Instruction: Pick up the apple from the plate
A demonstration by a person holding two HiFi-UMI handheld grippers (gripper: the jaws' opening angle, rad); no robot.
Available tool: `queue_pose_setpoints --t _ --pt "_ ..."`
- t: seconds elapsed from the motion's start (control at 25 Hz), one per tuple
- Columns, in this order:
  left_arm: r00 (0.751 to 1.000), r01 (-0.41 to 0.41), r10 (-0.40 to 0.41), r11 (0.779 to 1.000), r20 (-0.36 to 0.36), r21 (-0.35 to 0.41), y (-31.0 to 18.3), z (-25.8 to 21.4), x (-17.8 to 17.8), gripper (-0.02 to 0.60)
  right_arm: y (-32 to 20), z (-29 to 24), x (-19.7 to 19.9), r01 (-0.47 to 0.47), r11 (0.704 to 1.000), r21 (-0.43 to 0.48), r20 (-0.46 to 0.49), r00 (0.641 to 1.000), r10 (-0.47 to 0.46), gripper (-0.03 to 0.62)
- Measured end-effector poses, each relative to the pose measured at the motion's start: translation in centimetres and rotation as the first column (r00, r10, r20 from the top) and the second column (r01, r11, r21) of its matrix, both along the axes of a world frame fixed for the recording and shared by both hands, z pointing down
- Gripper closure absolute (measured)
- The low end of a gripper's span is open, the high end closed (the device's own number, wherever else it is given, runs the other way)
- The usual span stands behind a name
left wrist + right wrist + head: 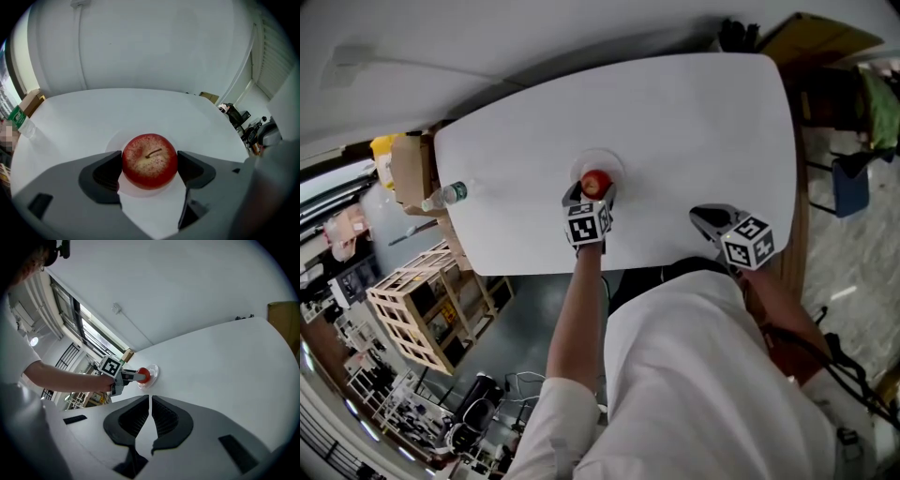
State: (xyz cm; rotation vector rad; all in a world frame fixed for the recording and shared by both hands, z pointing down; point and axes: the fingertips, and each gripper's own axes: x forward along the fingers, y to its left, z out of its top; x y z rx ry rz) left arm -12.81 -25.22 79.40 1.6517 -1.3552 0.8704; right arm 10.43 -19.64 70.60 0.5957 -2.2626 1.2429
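A red apple point(596, 182) point(150, 161) with a short stem sits on a clear round plate point(615, 163) point(114, 142) near the middle of the white table point(694, 122). My left gripper point(590, 194) point(150, 169) is down at the plate, open, its two dark pads flanking the apple close on either side. The right gripper view shows the same from the side: the apple point(144, 375) between the left gripper's point(135, 376) jaws on the plate point(154, 369). My right gripper point(703, 218) point(150, 401) hovers over the table's near right part, shut and empty.
A plastic water bottle point(443, 196) point(21, 120) lies at the table's left edge beside a cardboard box point(408, 167). A wooden crate point(417, 309) stands on the floor at the left, and a blue chair point(849, 185) stands off the right end.
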Motion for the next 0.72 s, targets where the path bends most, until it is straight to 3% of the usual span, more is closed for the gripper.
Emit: queue_pose_setpoints --t 0.28,0.72 --pt "1.0 -0.003 0.003 1.0 -0.026 0.015 0.1 -0.9 0.6 0.21 -0.6 -0.2 0.6 -0.01 1.0 0.024 -0.005 1.0 0.01 0.551" --pt "0.995 -0.033 0.039 0.997 -0.095 0.07 3.4 -3.7 -0.2 0.21 2.0 -2.1 -1.7 -0.006 0.996 0.091 -0.042 0.999 0.01 0.551"
